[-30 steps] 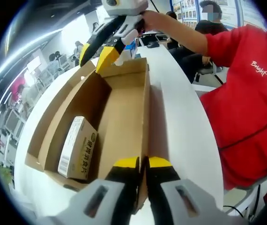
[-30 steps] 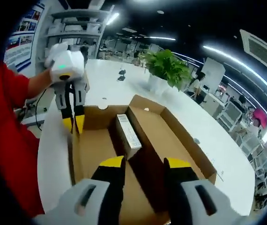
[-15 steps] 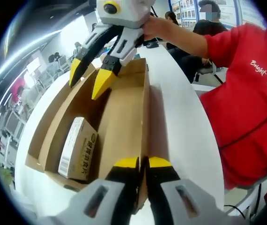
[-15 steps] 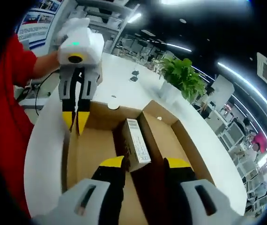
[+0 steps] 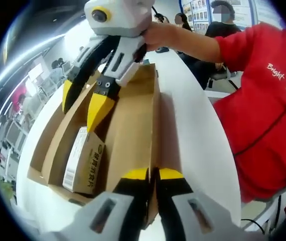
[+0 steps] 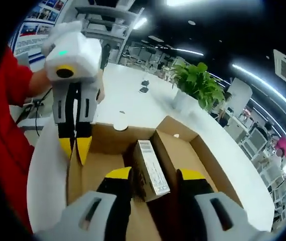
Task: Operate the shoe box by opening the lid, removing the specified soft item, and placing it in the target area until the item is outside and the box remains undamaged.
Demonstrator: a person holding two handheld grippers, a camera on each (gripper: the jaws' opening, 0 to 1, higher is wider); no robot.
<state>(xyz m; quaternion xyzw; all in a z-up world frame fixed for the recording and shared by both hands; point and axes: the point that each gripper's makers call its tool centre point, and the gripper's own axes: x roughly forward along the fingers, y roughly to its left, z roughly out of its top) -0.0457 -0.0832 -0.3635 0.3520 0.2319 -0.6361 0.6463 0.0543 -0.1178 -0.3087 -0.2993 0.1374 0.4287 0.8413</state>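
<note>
Shoe box (image 5: 133, 125) lies open on white counter (image 5: 188, 130): plain brown cardboard, lid (image 6: 203, 155) folded flat beside the tray. Inside, against tray wall, a small carton (image 5: 83, 159): tan, long, w/ white printed label + barcode on one face; in right gripper view it (image 6: 150, 173) stands on a narrow side, label up.

L tool (image 5: 152, 175): jaws nearly together, pinching box's near side wall; yellow tips either side of the cardboard edge. Same tool in right gripper view (image 6: 75, 145), tips at box wall.

R tool (image 6: 153, 176): jaws apart, moderately wide, nothing between them, straddling carton from above; seen in left gripper view (image 5: 83, 105) just over carton, not touching as far as visible.

Potted plant (image 6: 195, 83) further along counter.
</note>
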